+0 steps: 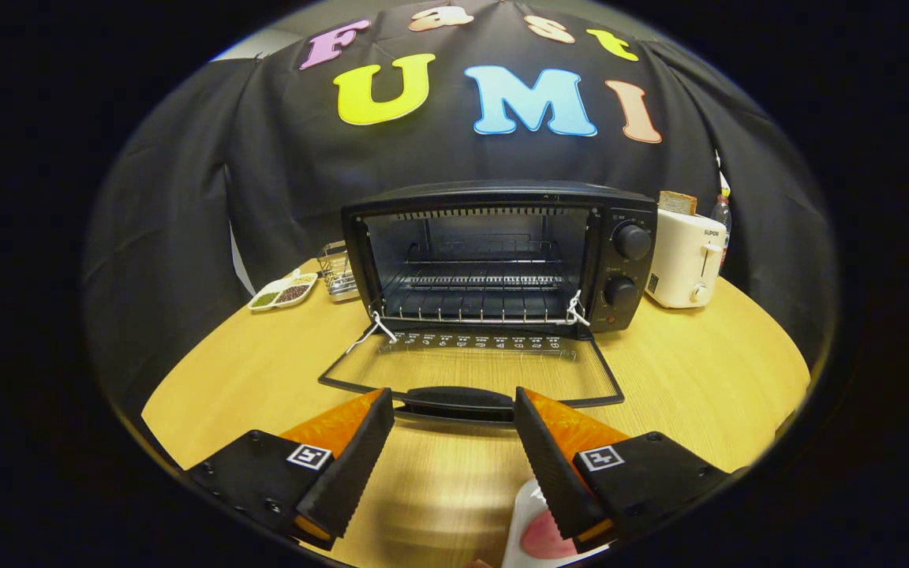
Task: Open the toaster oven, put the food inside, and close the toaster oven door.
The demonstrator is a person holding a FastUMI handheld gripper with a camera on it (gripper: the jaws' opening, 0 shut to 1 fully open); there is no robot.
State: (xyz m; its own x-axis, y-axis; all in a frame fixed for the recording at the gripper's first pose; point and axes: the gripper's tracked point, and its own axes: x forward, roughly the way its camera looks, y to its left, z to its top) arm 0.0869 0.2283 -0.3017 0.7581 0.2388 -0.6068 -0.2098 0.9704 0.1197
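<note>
The toaster oven [494, 256] stands open on the round wooden table [699, 371], its glass door [474, 371] folded flat toward the gripper and the door handle [454, 398] nearest. Inside, the wire rack [482, 278] looks bare, so the step in hand is most likely fetching the food.

The gripper [454, 426] hovers just short of the door handle, fingers spread wide with nothing between them and touching nothing. On the near side of the oven, low beside the right finger, sits a white thing with a pink patch [537, 528] — probably the food or its dish, though too much of it is hidden to say.

To do this well, I would back away from the door, turn down toward that item and take it squarely between both fingers, then carry it high enough to pass over the flat door and handle before setting it on the rack.

Right of the oven stands a white toaster [683, 256]; left of it, a divided dish [285, 292].
</note>
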